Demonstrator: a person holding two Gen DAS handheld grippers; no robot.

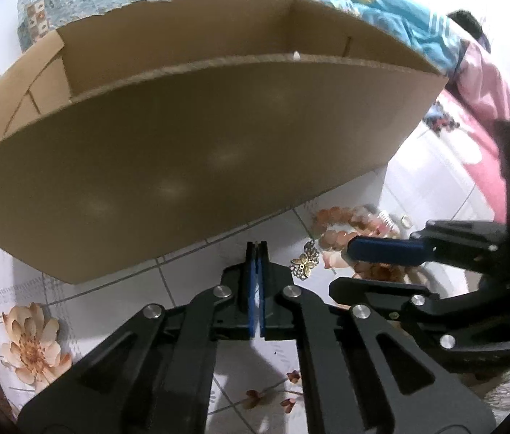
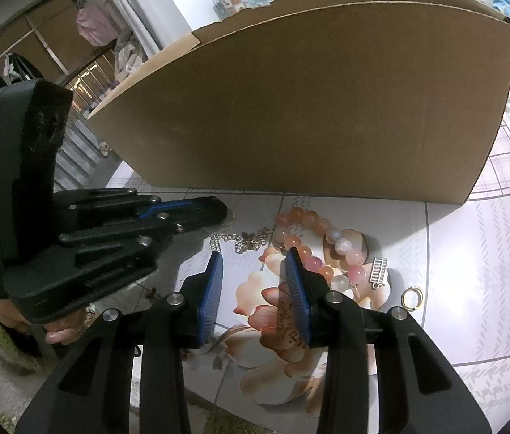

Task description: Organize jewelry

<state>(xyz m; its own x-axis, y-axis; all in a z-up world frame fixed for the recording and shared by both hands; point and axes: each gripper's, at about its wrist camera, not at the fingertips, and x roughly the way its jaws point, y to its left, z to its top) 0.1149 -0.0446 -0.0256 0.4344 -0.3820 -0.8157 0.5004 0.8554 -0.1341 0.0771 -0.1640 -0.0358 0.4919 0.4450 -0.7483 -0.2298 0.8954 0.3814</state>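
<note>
Two grippers hover over a tablecloth [image 2: 472,271] printed with flowers and grid lines. Left gripper [image 2: 219,209]: blue pads pressed together, nothing between them. Right gripper [image 2: 253,253]: jaws spread, empty. A butterfly chain [image 2: 247,240], pink bead bracelet [image 2: 313,238], silver charm [image 2: 378,272] and gold ring [image 2: 412,298] lie before a cardboard box [image 2: 309,108]. Hanging clothes [image 2: 92,23] fill the room behind.

Pretty sure this is somebody's home, probably a bedroom. Clothes [image 2: 90,23] are hanging by a wardrobe [image 2: 38,32], bedding [image 1: 399,18] is lying bunched up in the back, and a flower-print tablecloth [image 2: 472,271] is covering the table with a cardboard box [image 2: 309,108] sitting on it.
</note>
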